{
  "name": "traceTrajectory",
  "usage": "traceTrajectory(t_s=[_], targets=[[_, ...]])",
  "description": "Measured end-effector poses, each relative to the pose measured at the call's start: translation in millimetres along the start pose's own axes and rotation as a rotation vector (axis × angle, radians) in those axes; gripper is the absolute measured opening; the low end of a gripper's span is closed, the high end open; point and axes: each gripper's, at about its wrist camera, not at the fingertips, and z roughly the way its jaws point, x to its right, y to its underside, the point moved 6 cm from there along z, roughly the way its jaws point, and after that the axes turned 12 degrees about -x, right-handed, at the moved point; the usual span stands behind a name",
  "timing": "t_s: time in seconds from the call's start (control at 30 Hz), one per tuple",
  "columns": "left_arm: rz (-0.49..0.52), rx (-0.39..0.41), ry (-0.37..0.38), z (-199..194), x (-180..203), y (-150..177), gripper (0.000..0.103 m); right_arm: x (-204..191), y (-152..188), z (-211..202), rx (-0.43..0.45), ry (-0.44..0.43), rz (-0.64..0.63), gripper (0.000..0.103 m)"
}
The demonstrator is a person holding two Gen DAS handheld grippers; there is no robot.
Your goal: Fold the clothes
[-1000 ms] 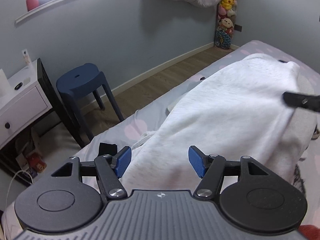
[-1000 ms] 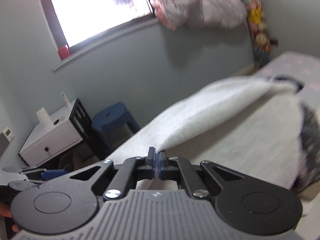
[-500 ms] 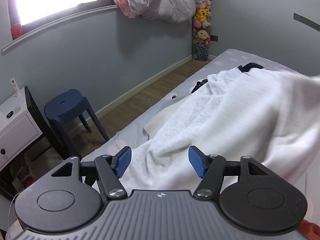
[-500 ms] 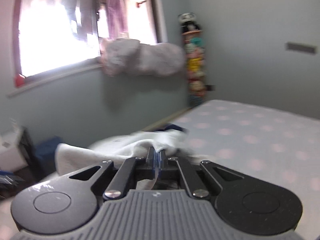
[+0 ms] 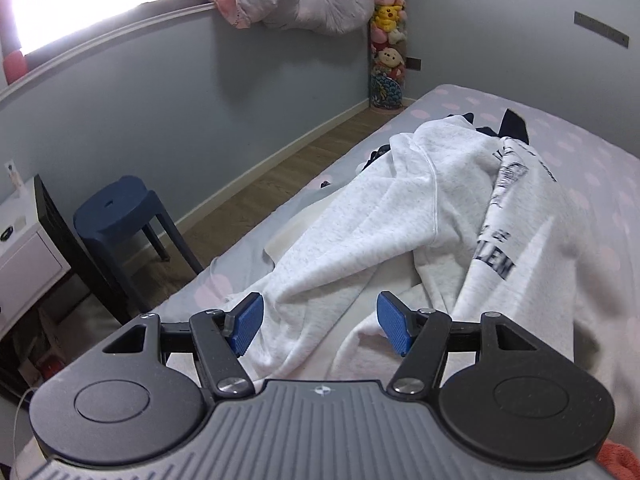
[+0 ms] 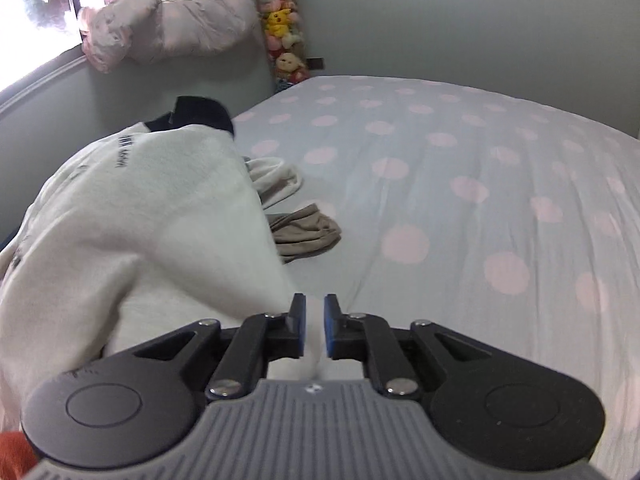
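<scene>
A white sweatshirt point(image 5: 404, 232) with dark printed lettering lies crumpled on the polka-dot bed point(image 5: 592, 152). My left gripper point(image 5: 320, 328) is open just above its near folds, holding nothing. In the right wrist view the same sweatshirt point(image 6: 140, 216) lies heaped at the left. My right gripper point(image 6: 315, 324) is nearly shut, with a fold of the white sweatshirt pinched between its pads.
A taupe garment point(image 6: 308, 232), a small white cloth point(image 6: 276, 180) and a black garment point(image 6: 200, 114) lie on the bed point(image 6: 480, 200) beside the sweatshirt. A blue stool point(image 5: 120, 216) and a white nightstand point(image 5: 28, 248) stand on the floor at left. Plush toys point(image 5: 386, 36) fill the corner.
My right gripper swung the sweatshirt over and down onto the bed, keeping hold of its edge. The sweatshirt, spread out before, now lies crumpled with its lettering showing. My left gripper stayed open.
</scene>
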Motion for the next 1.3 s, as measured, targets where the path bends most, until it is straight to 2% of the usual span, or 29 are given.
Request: traceTrajectory(t_s=[0.03, 0.07, 0.2, 0.27, 0.3, 0.5, 0.6, 0.9, 1.07, 1.3], targets=[[0.004, -0.001, 0.002, 2, 1, -2, 0.062, -4, -1, -1, 0.002, -0.015, -0.008, 0.041], [0.008, -0.001, 0.005, 5, 2, -3, 0.062, -7, -1, -3, 0.013, -0.025, -0.024, 0.049], [0.053, 0.0, -0.003, 15, 9, -11, 0.062, -23, 1, -2, 0.073, -0.029, -0.17, 0.053], [0.077, 0.004, -0.006, 18, 11, -16, 0.062, -32, 0, 0, 0.098, -0.025, -0.239, 0.074], [0.087, 0.006, -0.01, 20, 11, -18, 0.062, -36, -1, 2, 0.1, -0.023, -0.259, 0.076], [0.145, -0.003, -0.036, 34, 13, -27, 0.062, -48, 3, 24, 0.07, -0.027, -0.269, 0.077], [0.179, -0.015, -0.046, 45, 14, -26, 0.062, -61, 8, 34, 0.046, -0.069, -0.318, 0.082], [0.259, -0.037, -0.048, 73, 25, -22, 0.062, -101, 24, 67, -0.017, -0.132, -0.406, 0.083], [0.328, -0.032, -0.054, 82, 36, -20, 0.062, -115, 27, 84, -0.069, -0.16, -0.409, 0.083], [0.386, -0.024, -0.074, 94, 46, -20, 0.062, -125, 27, 98, -0.093, -0.094, -0.456, 0.083]])
